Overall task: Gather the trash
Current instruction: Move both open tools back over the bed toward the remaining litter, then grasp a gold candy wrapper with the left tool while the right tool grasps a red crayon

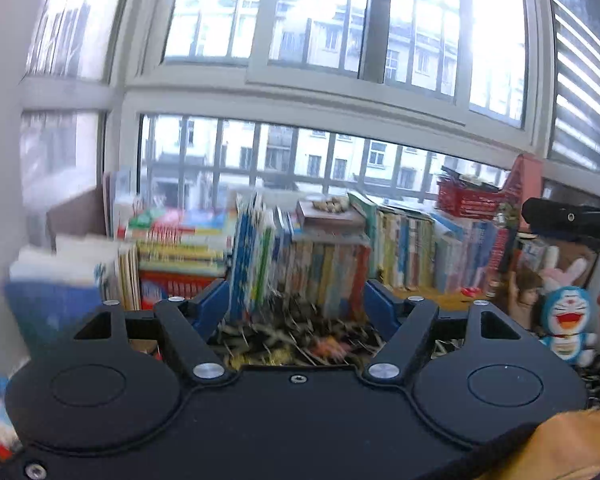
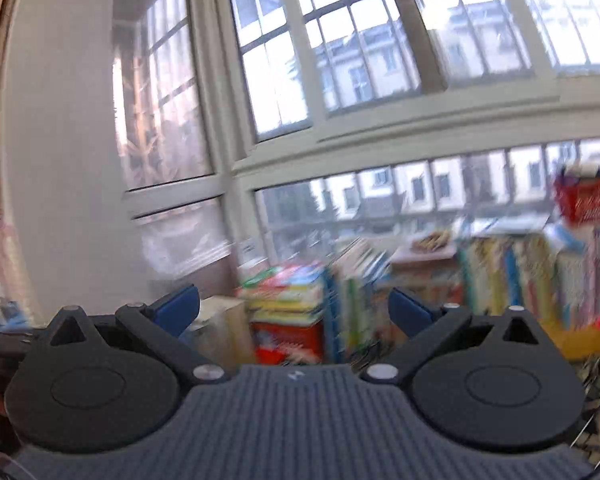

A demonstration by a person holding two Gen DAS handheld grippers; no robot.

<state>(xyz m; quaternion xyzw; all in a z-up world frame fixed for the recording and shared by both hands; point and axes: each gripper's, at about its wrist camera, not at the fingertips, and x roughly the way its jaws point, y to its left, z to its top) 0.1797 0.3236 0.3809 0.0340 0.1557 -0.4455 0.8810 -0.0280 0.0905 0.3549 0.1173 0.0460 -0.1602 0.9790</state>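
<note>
Left gripper jaws spread wide, blue fingers well apart, nothing clamped between them. Right gripper same on my feed: blue fingers wide, gap empty. I also catch the right gripper at the right edge of the left wrist view, but can't read its jaws from there.

Trash: the only candidate I see is a heap of shredded litter, dark and straw-coloured strips with orange bits, lying below the left gripper and just in front of the books; heavy blur, so I can't tell what it rests on. More of it shows at the lower right of the right wrist view.

Behind it, a long row of books, some upright, some stacked flat. Red basket sits on top of the row toward the right. Blue cat plush stands at the right. Big gridded window behind everything, buildings outside.
</note>
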